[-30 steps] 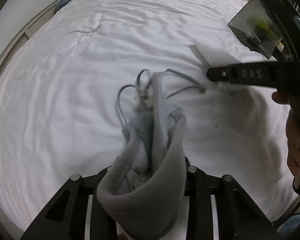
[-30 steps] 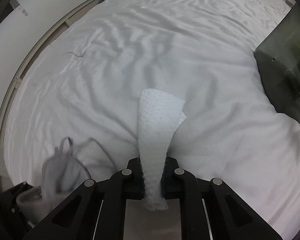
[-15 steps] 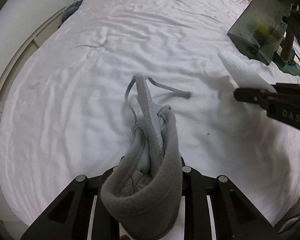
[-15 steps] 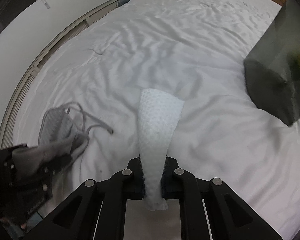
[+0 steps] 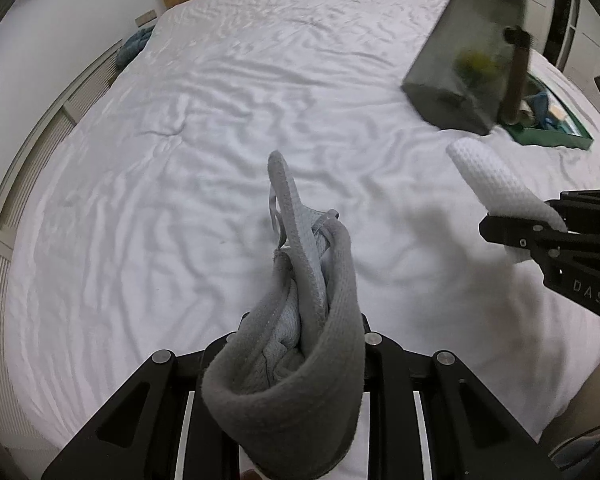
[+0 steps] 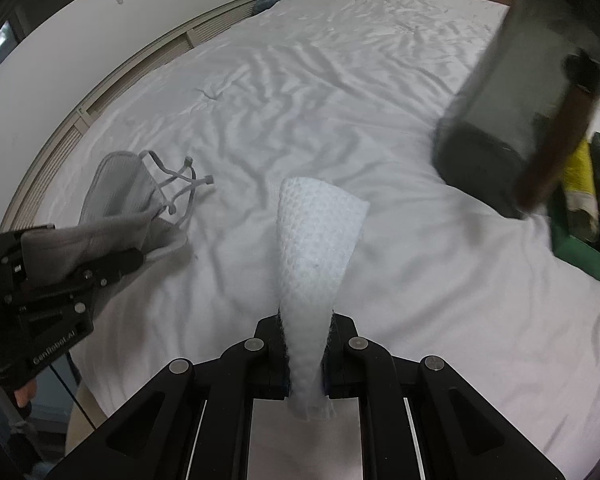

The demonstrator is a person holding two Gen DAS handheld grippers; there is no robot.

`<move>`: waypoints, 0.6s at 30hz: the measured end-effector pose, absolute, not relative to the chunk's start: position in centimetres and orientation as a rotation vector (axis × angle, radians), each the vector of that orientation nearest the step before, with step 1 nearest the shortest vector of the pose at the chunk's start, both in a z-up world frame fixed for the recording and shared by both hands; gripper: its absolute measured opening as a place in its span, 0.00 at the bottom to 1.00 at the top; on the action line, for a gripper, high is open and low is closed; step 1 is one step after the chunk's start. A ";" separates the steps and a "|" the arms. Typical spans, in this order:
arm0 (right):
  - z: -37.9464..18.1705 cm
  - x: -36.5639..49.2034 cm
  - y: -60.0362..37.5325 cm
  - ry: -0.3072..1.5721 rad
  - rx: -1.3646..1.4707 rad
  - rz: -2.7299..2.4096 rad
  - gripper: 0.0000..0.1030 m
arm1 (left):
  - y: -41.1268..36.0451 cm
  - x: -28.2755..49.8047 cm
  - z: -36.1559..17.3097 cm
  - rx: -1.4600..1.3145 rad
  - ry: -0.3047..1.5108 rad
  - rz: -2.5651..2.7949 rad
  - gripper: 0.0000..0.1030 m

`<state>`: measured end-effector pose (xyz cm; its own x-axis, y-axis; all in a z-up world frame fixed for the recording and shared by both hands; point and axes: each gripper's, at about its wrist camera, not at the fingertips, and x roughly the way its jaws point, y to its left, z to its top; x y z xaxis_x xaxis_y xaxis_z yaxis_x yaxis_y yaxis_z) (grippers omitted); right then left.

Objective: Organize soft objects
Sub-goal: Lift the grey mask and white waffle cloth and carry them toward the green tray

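Your left gripper (image 5: 300, 344) clamped on grey garment (image 5: 304, 320) w/ cords, lifted above white bed (image 5: 220, 120), your right gripper (image 6: 306, 356) pinching white waffle cloth (image 6: 316, 248), dark bin (image 5: 468, 60) near.

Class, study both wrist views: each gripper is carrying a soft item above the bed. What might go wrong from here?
1. The grey garment in the left gripper trails loose drawstrings; they may snag or drag on the white bedsheet.
2. The right gripper pinches the white waffle cloth only at its narrow end; it might slip out.
3. The dark bin looks tilted and could tip.
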<state>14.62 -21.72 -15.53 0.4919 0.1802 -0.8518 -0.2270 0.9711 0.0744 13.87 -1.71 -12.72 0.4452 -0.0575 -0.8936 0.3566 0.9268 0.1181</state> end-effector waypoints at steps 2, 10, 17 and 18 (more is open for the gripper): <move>-15.1 13.9 -22.3 1.024 -0.056 0.236 0.09 | -2.8 13.1 -12.1 0.310 1.072 -0.281 0.18; -12.7 9.5 -26.0 0.998 -0.065 0.189 0.09 | -6.8 11.7 -9.8 0.296 1.035 -0.365 0.18; -10.5 6.0 -29.7 0.968 -0.056 0.133 0.09 | -10.4 10.9 -8.3 0.309 1.012 -0.423 0.18; -10.2 5.7 -29.9 0.964 -0.053 0.127 0.09 | -11.0 10.9 -8.2 0.314 1.009 -0.428 0.18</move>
